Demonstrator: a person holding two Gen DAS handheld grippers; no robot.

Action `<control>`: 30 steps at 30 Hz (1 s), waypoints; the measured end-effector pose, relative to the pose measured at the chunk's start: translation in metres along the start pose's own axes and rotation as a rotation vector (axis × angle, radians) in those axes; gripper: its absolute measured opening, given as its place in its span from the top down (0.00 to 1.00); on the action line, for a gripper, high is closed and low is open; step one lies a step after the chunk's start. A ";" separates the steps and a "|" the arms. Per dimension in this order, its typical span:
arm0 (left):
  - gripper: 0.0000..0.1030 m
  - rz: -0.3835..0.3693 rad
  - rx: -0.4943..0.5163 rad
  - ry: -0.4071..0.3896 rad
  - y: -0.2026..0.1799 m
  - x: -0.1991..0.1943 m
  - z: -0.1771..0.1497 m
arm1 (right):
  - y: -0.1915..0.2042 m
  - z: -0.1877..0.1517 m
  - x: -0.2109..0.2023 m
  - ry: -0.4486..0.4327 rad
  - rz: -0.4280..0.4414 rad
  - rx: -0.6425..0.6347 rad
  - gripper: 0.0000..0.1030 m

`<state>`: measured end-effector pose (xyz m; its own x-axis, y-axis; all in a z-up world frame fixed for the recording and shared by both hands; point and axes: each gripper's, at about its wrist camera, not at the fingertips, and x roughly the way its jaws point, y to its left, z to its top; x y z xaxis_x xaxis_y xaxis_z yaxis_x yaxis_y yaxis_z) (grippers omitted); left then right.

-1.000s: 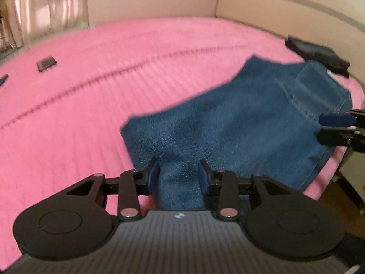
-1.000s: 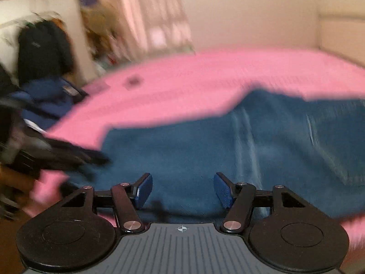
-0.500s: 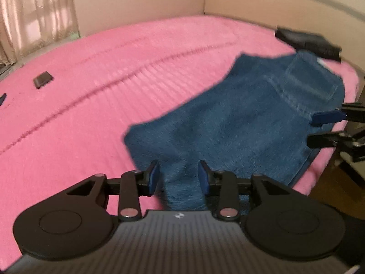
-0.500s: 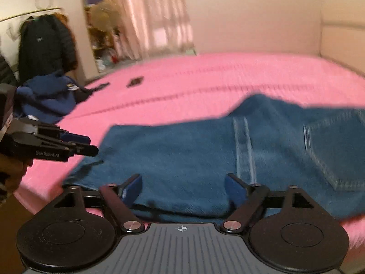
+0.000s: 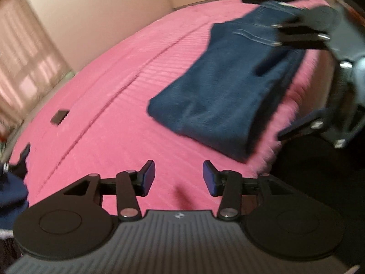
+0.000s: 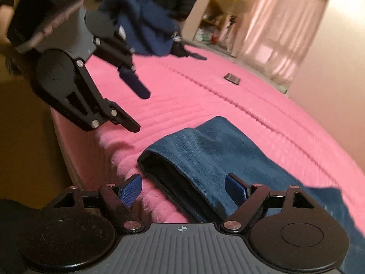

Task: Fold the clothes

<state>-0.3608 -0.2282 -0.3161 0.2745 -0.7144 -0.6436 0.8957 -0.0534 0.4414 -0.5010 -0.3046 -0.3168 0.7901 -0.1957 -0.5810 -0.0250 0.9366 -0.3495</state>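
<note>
Left wrist view: the left gripper (image 5: 179,178), fingers apart and empty, is hovering over the pink ribbed bedspread (image 5: 109,105); the folded dark-blue denim jeans (image 5: 223,96) are lying ahead-right, long axis running away. Right wrist view: the right gripper (image 6: 183,188), likewise spread, is straddling the jeans' near folded edge, so it is nearer.

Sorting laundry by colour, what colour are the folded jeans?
Dark blue jeans, clearest in the right wrist view.
</note>
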 end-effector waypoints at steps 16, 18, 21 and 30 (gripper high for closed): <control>0.52 -0.167 -0.128 -0.095 -0.014 0.034 0.039 | -0.168 -0.128 -0.046 0.029 -0.204 1.063 0.51; 0.53 -0.160 -0.117 -0.077 -0.019 0.039 0.039 | -0.172 -0.131 -0.040 0.056 -0.178 1.062 0.69; 0.53 -0.145 -0.102 -0.060 -0.025 0.043 0.040 | -0.167 -0.130 -0.039 0.074 -0.196 0.971 0.72; 0.54 -0.124 -0.164 -0.046 -0.007 0.036 0.040 | -0.163 -0.131 -0.042 0.090 -0.195 0.851 0.72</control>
<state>-0.3714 -0.2815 -0.3176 0.1457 -0.7409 -0.6556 0.9677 -0.0311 0.2503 -0.6099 -0.4868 -0.3319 0.6803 -0.3639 -0.6362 0.5993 0.7759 0.1970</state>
